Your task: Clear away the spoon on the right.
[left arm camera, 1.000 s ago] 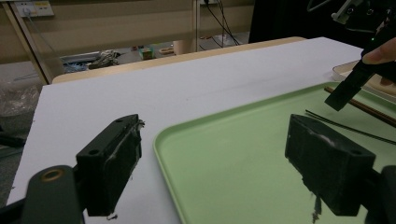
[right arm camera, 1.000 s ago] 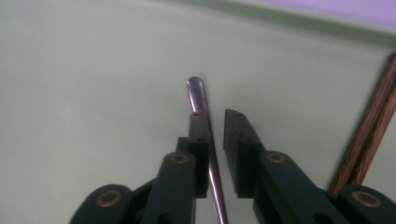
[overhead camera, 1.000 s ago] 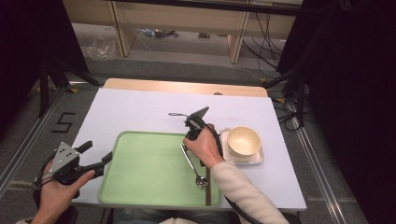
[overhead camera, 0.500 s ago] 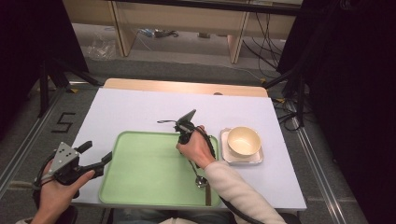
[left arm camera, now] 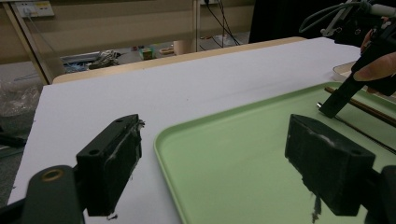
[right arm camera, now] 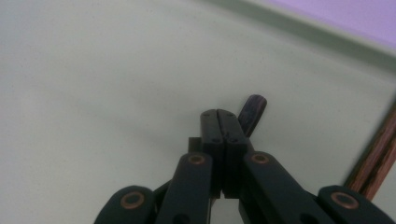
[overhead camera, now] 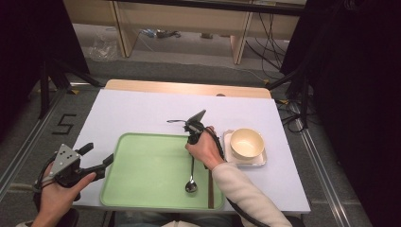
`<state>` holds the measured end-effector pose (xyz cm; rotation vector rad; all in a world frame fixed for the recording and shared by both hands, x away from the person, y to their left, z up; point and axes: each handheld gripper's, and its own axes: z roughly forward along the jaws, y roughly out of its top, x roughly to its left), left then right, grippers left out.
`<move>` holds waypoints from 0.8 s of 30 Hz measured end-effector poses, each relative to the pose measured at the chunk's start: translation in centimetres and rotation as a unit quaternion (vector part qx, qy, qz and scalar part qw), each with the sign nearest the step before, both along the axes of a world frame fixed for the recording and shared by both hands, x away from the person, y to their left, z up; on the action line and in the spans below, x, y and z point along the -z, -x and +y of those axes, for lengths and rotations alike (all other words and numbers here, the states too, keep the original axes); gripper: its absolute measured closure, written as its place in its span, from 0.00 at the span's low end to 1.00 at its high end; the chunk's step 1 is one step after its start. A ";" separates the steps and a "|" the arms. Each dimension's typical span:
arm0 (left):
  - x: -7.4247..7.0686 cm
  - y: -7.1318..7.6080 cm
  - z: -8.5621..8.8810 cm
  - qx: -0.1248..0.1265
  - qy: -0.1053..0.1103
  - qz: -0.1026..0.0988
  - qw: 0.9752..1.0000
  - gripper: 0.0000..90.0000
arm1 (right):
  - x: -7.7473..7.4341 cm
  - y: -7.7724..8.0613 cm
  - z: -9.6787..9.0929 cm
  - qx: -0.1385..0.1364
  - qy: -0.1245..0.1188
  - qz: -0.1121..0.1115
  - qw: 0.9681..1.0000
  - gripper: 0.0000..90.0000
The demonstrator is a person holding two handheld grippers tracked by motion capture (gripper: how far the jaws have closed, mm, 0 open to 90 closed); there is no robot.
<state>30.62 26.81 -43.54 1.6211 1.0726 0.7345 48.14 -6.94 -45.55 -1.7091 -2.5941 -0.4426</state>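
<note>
A metal spoon (overhead camera: 191, 177) lies on the green tray (overhead camera: 142, 179), bowl end toward the near edge. My right gripper (overhead camera: 191, 141) points down at the far end of the handle, its jaws pressed together. The rounded handle tip (right arm camera: 252, 112) sticks out just past my right gripper (right arm camera: 224, 114), and the rest of the handle is hidden under it. The left gripper view shows the right gripper (left arm camera: 337, 98) meeting the handle end on the tray (left arm camera: 243, 154). My left gripper (overhead camera: 98, 155) hangs open and empty at the tray's left rim.
Brown chopsticks (overhead camera: 210, 189) lie along the tray's right side, close to the spoon. A cream bowl (overhead camera: 246, 142) stands on a white square plate (overhead camera: 260, 162) right of the tray. The white table top (overhead camera: 142, 113) stretches beyond the tray.
My right hand has shifted left and down onto the spoon's handle end. The spoon now lies straighter on the tray. The left hand has stayed put.
</note>
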 end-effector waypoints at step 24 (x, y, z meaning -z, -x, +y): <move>0.0 -0.1 -0.1 0.002 -0.003 0.004 1.000 0.21 | -4.4 1.3 -7.0 -0.089 -0.008 -0.117 0.989 0.73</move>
